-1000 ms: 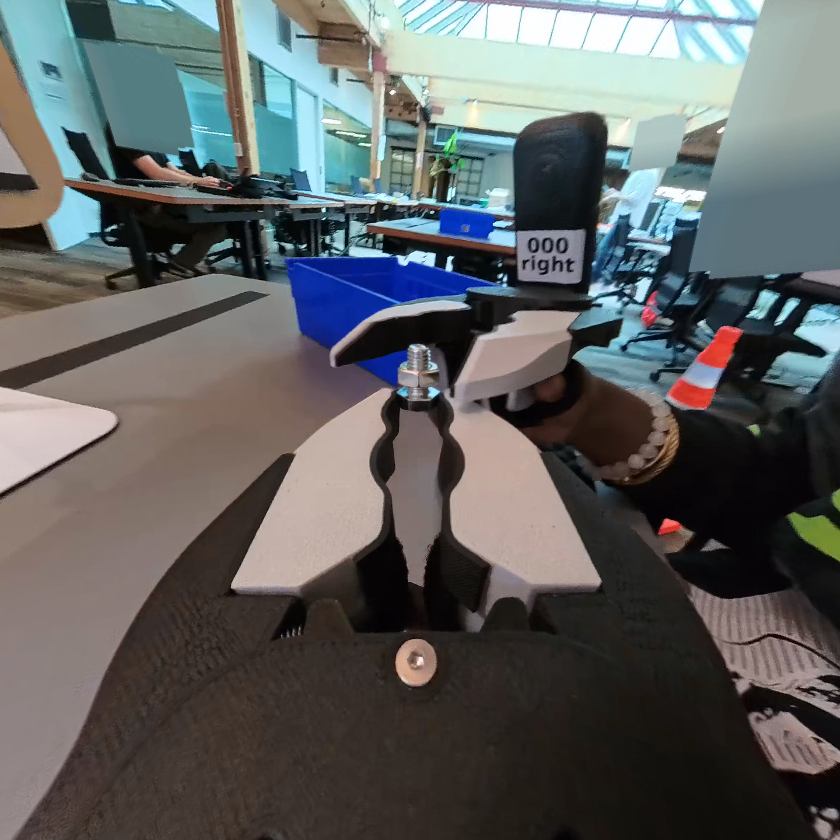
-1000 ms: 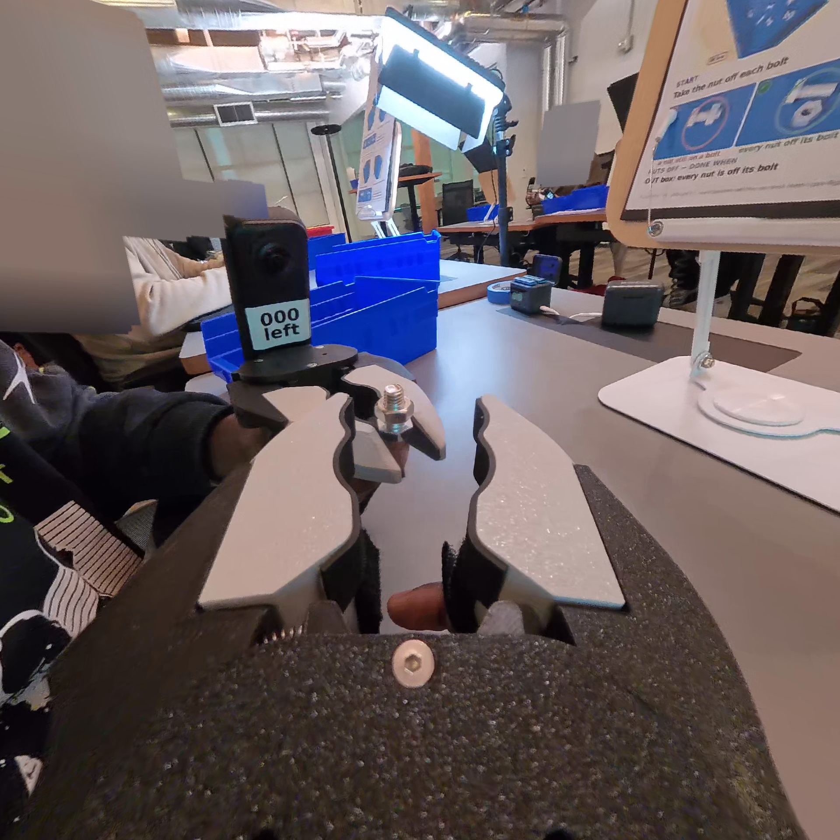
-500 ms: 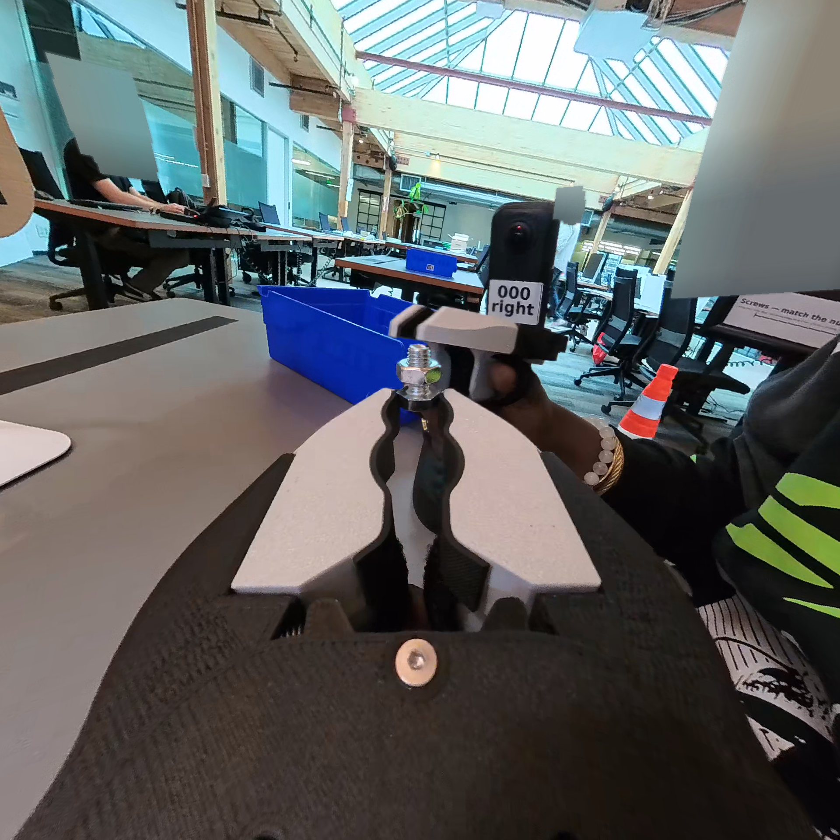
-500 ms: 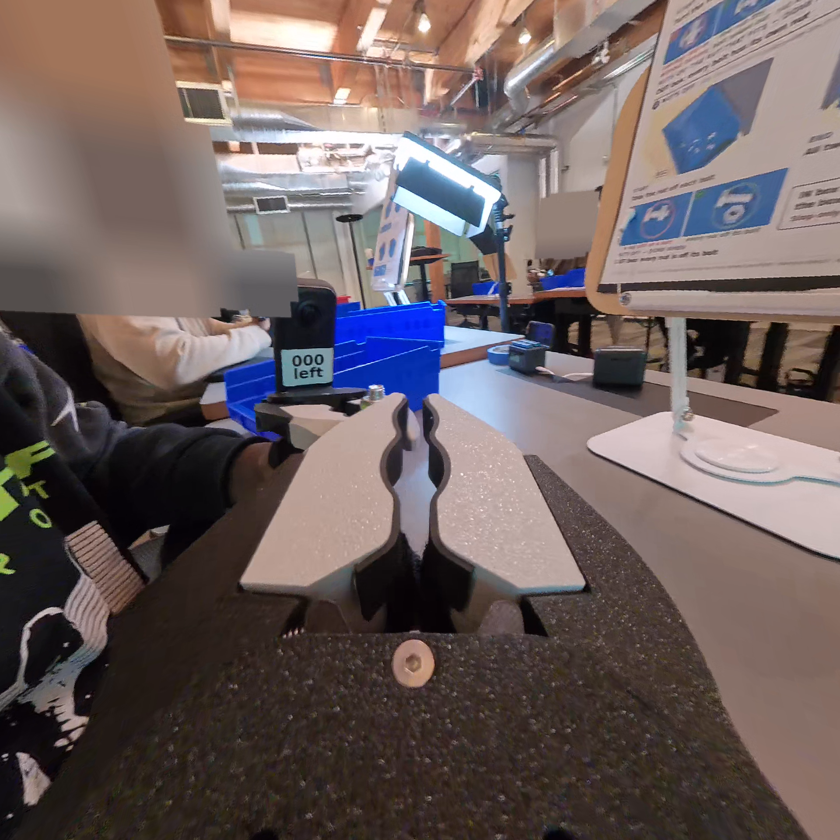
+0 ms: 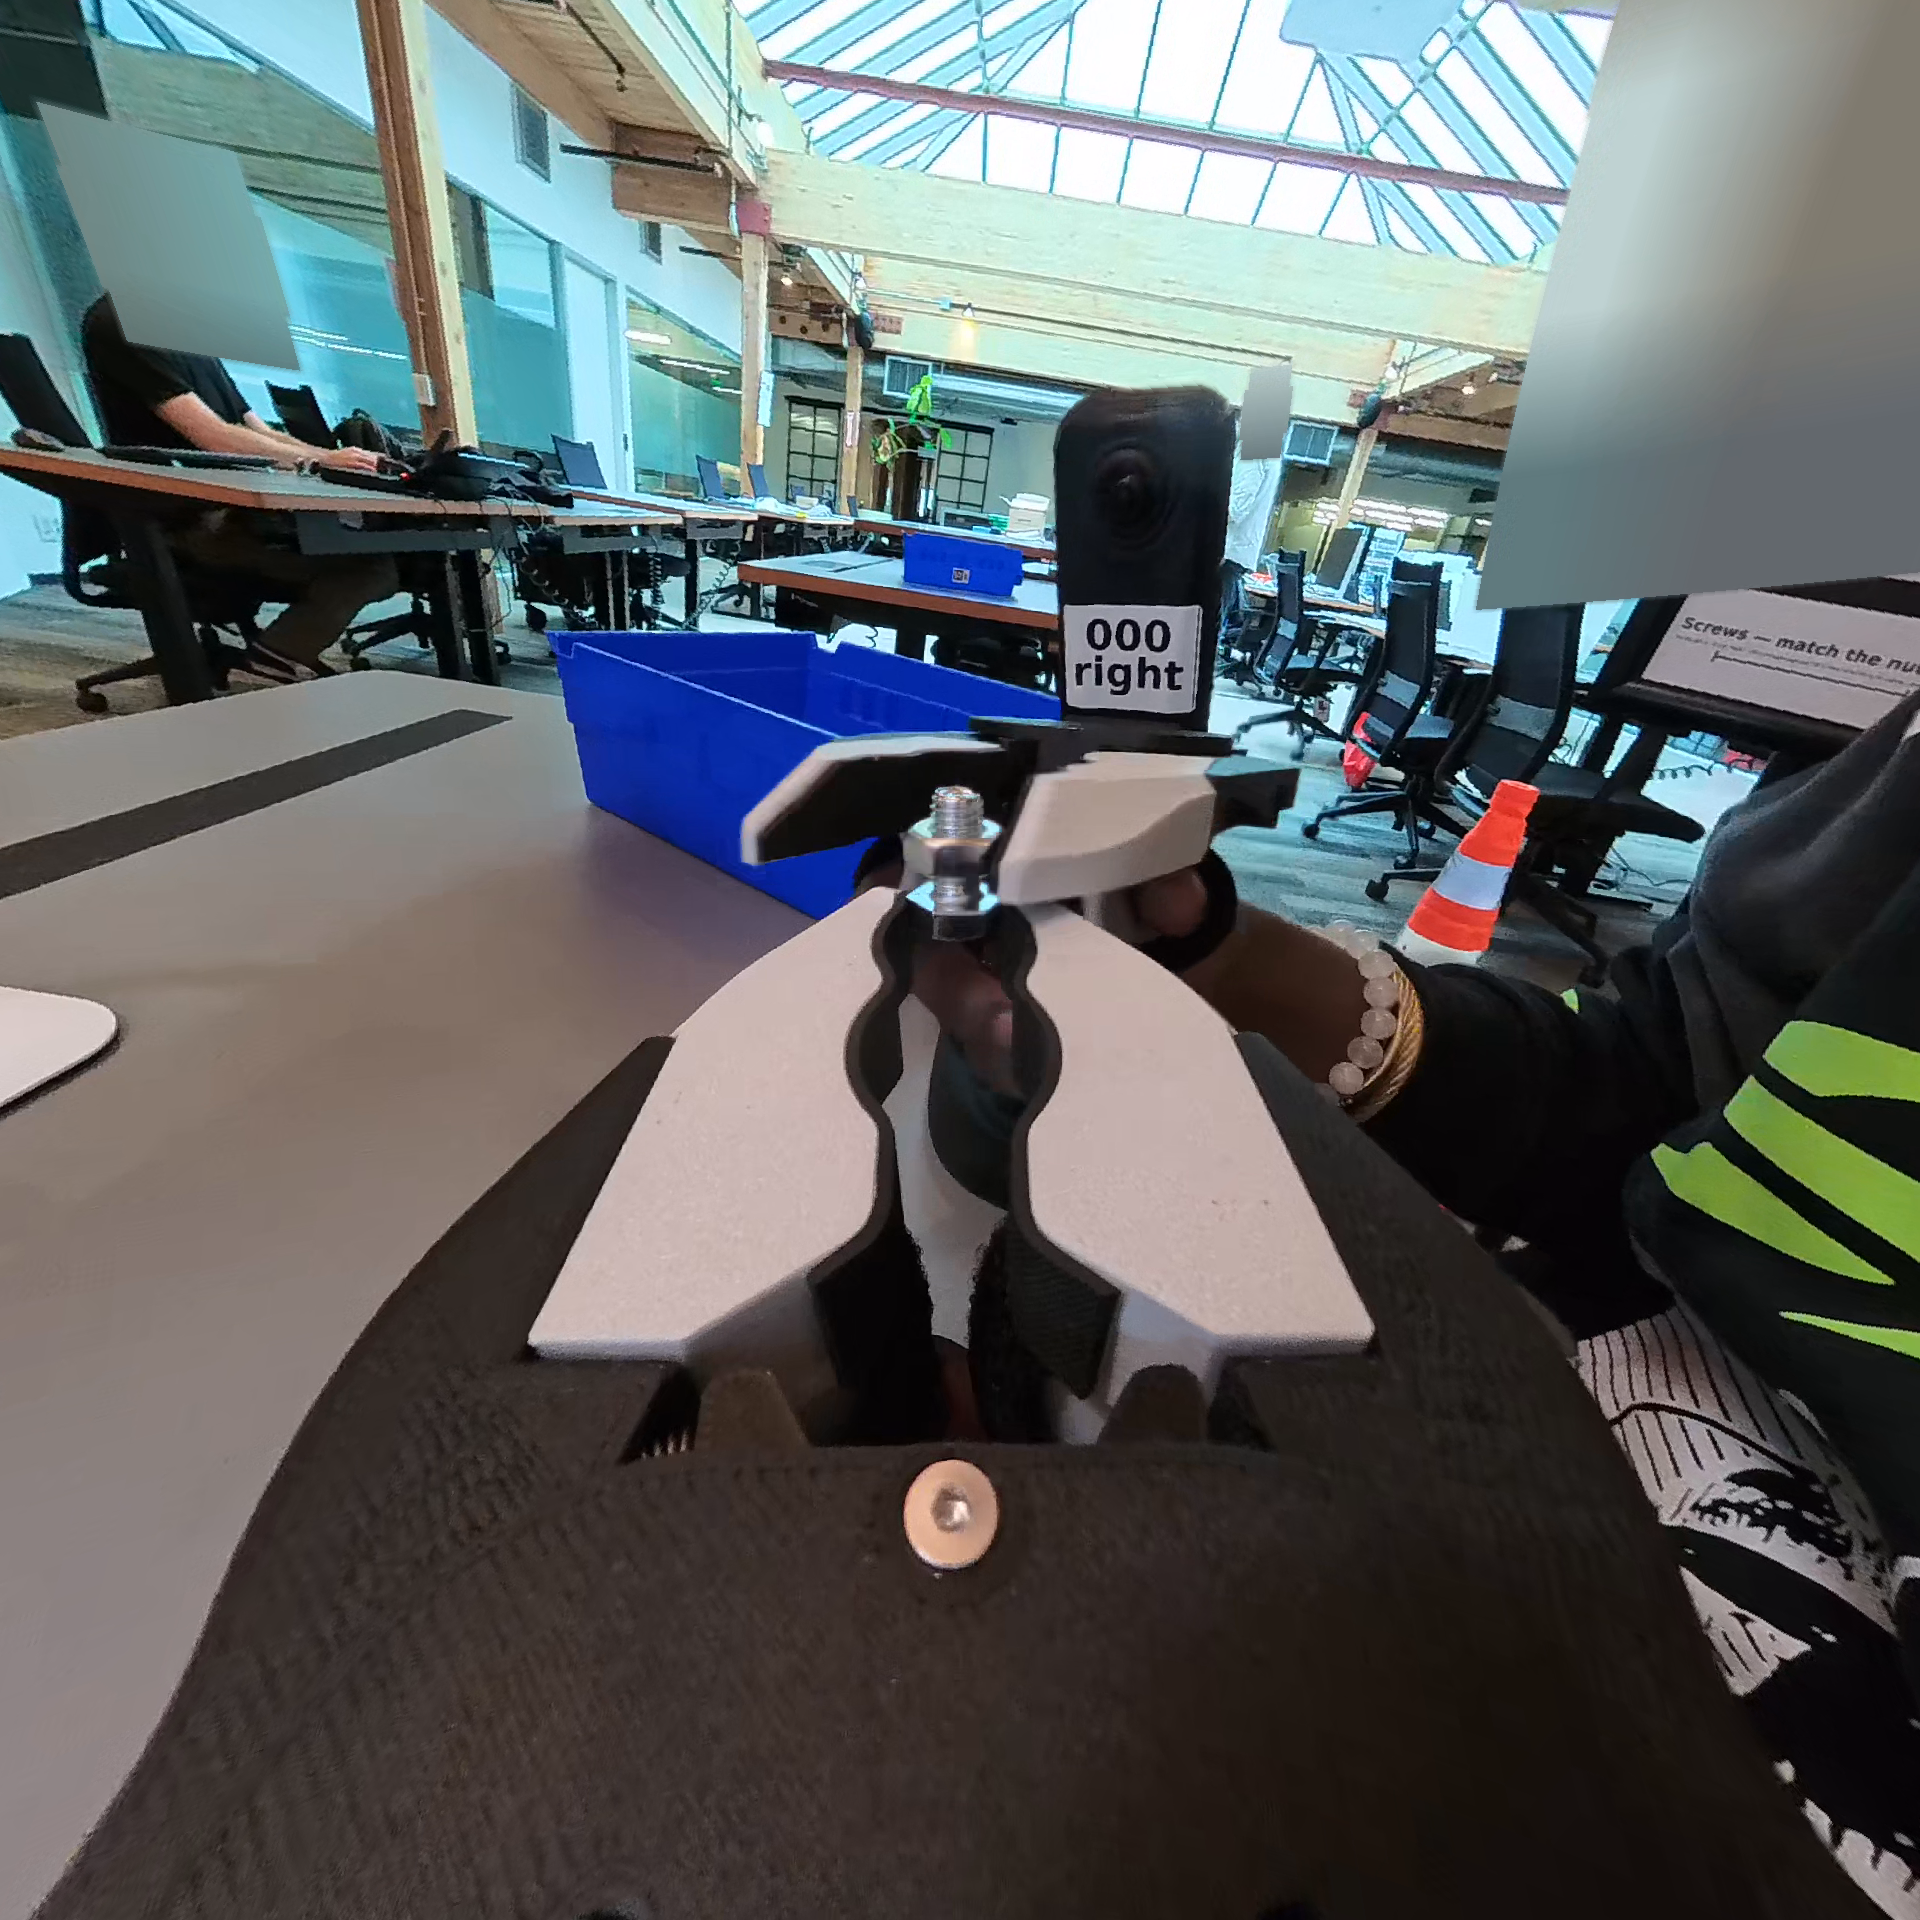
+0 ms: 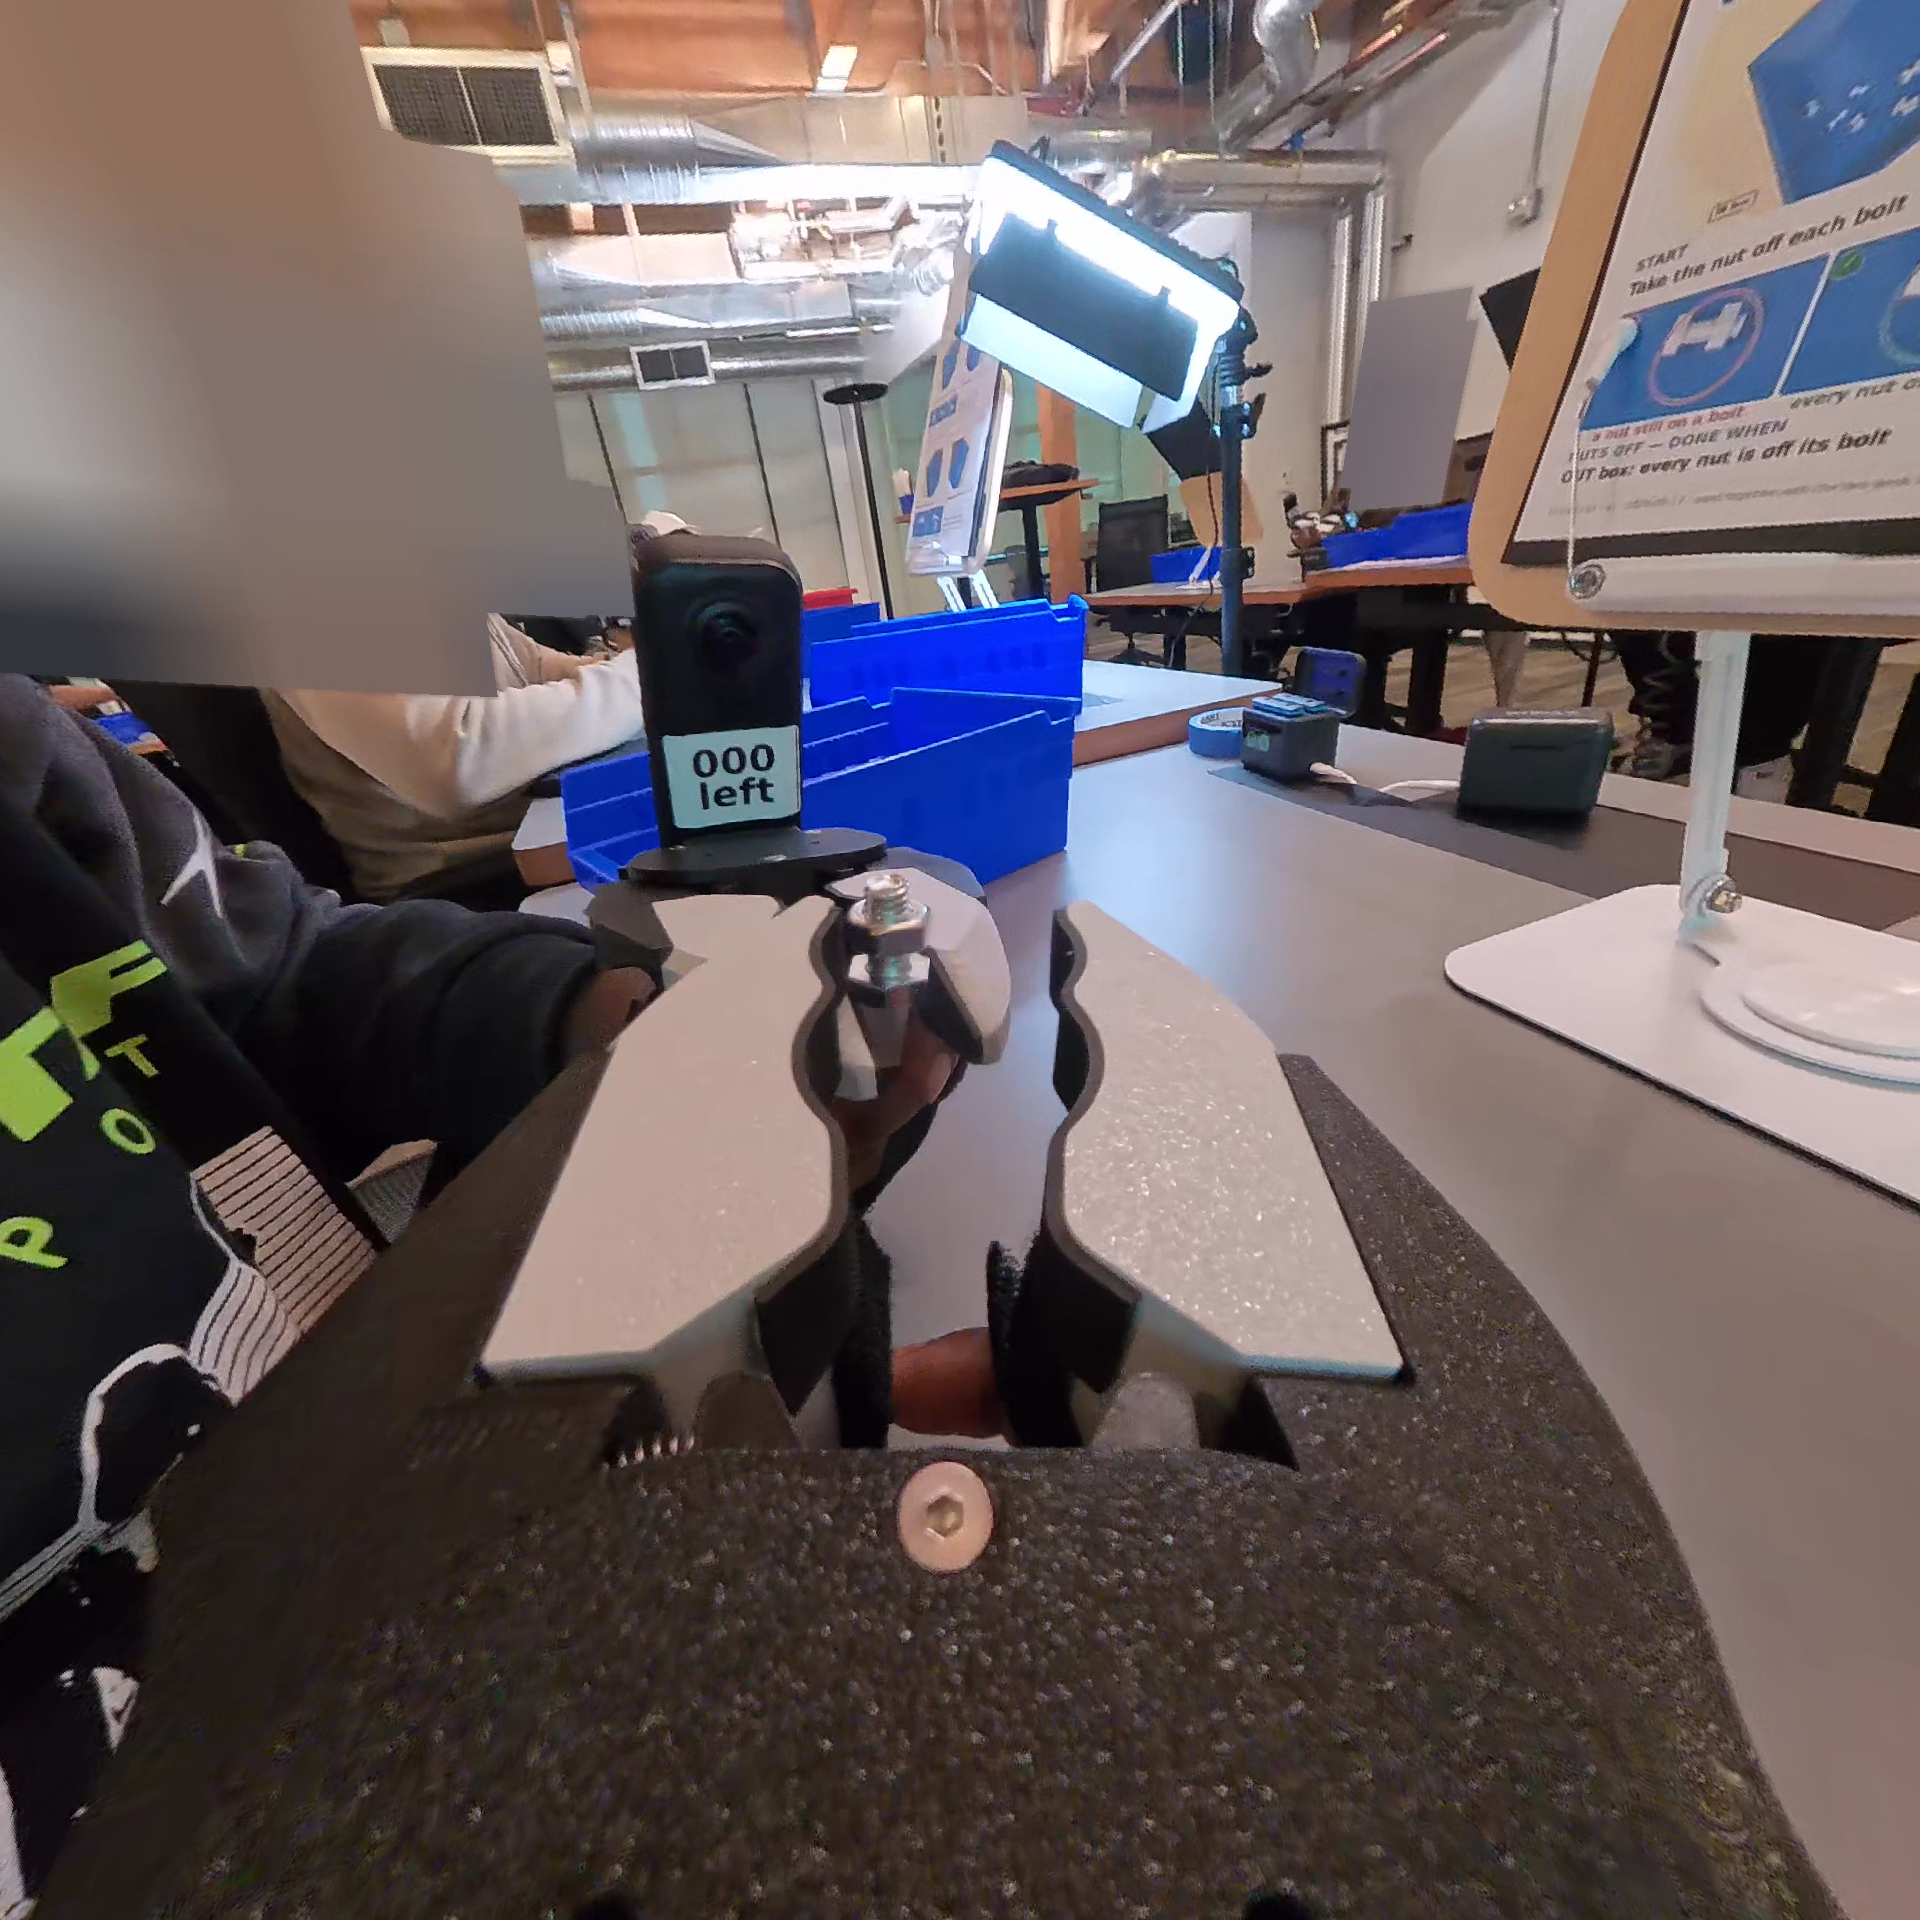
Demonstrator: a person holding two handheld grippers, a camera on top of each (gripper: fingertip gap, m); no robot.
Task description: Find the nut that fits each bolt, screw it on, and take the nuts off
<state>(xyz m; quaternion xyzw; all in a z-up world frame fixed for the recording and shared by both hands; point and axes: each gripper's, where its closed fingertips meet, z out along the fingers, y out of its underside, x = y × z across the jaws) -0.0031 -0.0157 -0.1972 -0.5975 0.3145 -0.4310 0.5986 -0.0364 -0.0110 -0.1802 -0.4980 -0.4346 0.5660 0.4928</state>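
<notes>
Two handheld grippers meet above a grey table (image 5: pixel 312 987). The left gripper (image 5: pixel 954 914) is clamped on one bolt (image 5: pixel 956 805) held upright at its tips, with one nut (image 5: pixel 948 847) threaded partway down. The right gripper (image 6: pixel 940 935) is spread wide, its fingers either side of the nut without pinching it. Each gripper carries a white printed label. One blue bin (image 5: pixel 727 727) sits just beyond the tips. A printed instruction sign (image 6: pixel 1714 312) stands to the right. The room is an open office with skylights.

Grey fingers (image 5: pixel 769 1122), black textured body, silver screw (image 5: pixel 950 1512), dark sleeve (image 5: pixel 1621 1049).
</notes>
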